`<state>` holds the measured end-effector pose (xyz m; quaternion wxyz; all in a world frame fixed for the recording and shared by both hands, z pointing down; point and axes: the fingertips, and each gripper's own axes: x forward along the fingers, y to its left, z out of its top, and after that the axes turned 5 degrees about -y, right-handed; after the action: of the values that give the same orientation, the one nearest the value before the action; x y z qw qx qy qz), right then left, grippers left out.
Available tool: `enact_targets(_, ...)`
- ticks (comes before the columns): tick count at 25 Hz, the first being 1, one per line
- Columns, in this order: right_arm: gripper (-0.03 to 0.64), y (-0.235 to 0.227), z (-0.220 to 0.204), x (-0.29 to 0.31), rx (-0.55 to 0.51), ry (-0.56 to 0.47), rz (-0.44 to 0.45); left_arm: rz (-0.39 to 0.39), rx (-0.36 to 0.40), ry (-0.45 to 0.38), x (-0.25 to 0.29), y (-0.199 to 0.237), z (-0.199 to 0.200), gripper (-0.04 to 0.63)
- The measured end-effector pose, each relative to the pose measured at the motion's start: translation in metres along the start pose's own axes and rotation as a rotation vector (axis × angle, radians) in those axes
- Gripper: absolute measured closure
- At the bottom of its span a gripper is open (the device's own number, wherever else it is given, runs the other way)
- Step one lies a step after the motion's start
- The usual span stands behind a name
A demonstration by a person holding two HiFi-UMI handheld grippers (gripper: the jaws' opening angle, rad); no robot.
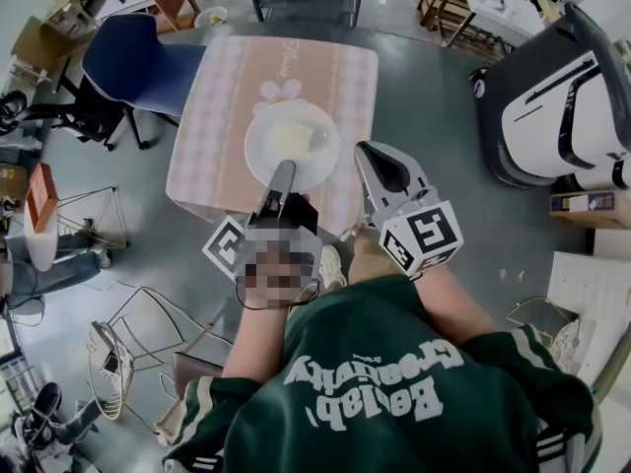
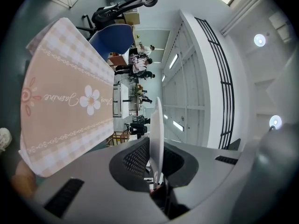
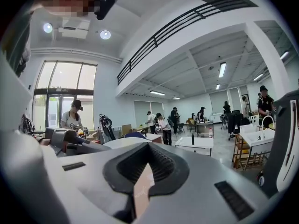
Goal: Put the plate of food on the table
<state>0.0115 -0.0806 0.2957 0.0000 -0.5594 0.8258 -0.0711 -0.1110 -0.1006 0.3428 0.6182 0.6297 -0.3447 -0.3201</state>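
Plate: we see the white plate [image 1: 320, 168] held level over the middle of the table [image 1: 222, 116], gripped only at its near rim. In the left gripper view the plate [image 2: 156, 134] shows edge-on, and a clear strip of the room lies between it and the cloth, so it does not touch the table [image 2: 60, 92].
Food: a pale, soft-edged block [image 1: 289, 138] lies on the middle of the plate; we cannot tell what it is.
Left gripper: the left gripper [image 1: 285, 169] reaches in from the near side. Its fingers [image 2: 135, 160] are clamped on the plate's rim, one ribbed pad on each face.
Right gripper: the right gripper [image 1: 367, 153] hangs over the table's near right part, just beside the plate and apart from it. In its own view the right gripper [image 3: 145, 167] has its fingers brought together at the tips with nothing between them. Only a narrow sliver of the pink cloth shows through the slit lower down.
Table: it is small and square, under a pink checked cloth with a flower print and a script word.
Surroundings: a blue chair [image 1: 138, 62] stands at the table's far left corner. A white and black machine [image 1: 552, 106] stands well apart to the right.
Person: we see a green sweatshirt [image 1: 394, 392] with pale lettering at the bottom of the head view.
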Motion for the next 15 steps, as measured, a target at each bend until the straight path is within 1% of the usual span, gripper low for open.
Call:
enact_targets(7, 0.601, -0.016, -0.007, 0.035, 0.004, 0.016, 0.062, 0.028, 0.007, -0.034, 0.026, 0.015, 0.01, 0.565)
enact_targets(15, 0.601, -0.046, -0.019, 0.092, 0.025, 0.059, 0.158, 0.055, -0.006, -0.097, 0.076, 0.034, 0.024, 0.565)
